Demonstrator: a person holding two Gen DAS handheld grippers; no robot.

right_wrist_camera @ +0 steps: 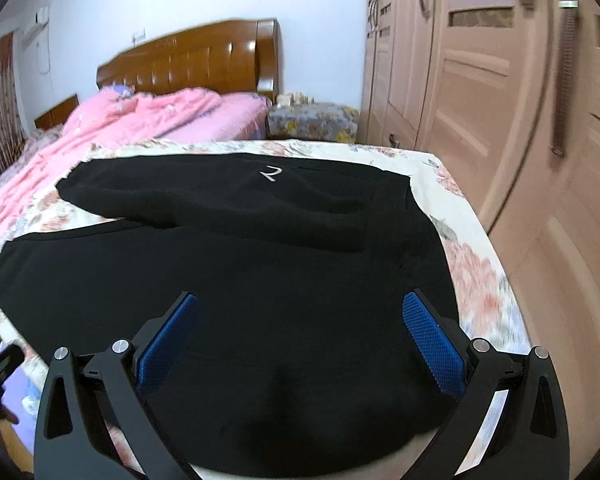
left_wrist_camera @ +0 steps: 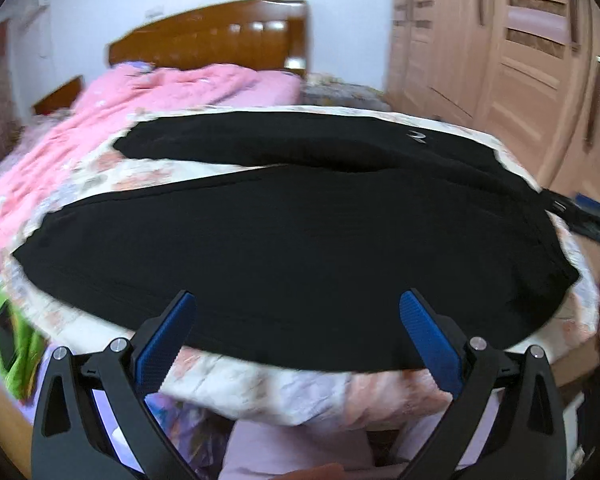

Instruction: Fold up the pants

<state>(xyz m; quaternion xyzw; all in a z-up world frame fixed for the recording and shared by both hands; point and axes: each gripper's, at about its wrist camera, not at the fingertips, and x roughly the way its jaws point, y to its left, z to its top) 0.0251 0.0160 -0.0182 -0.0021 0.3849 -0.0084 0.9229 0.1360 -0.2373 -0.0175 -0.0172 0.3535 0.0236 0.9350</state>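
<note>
Black pants [left_wrist_camera: 292, 240] lie spread flat on a floral sheet on the bed, both legs running to the left and the waist to the right, with a small white logo [left_wrist_camera: 416, 136] on the far leg. My left gripper [left_wrist_camera: 298, 300] is open just above the near edge of the near leg, nothing between its blue pads. In the right wrist view the same pants [right_wrist_camera: 240, 280] fill the foreground, logo [right_wrist_camera: 270, 174] on the far leg. My right gripper [right_wrist_camera: 300, 300] hovers open over the waist end near the bed's front edge, holding nothing.
A floral sheet [right_wrist_camera: 472, 264] covers the bed under the pants. A pink quilt [right_wrist_camera: 148, 120] is bunched toward the wooden headboard [right_wrist_camera: 192, 58]. A floral-covered nightstand [right_wrist_camera: 312, 120] stands beside it. Wardrobe doors [right_wrist_camera: 480, 100] run close along the bed's right side.
</note>
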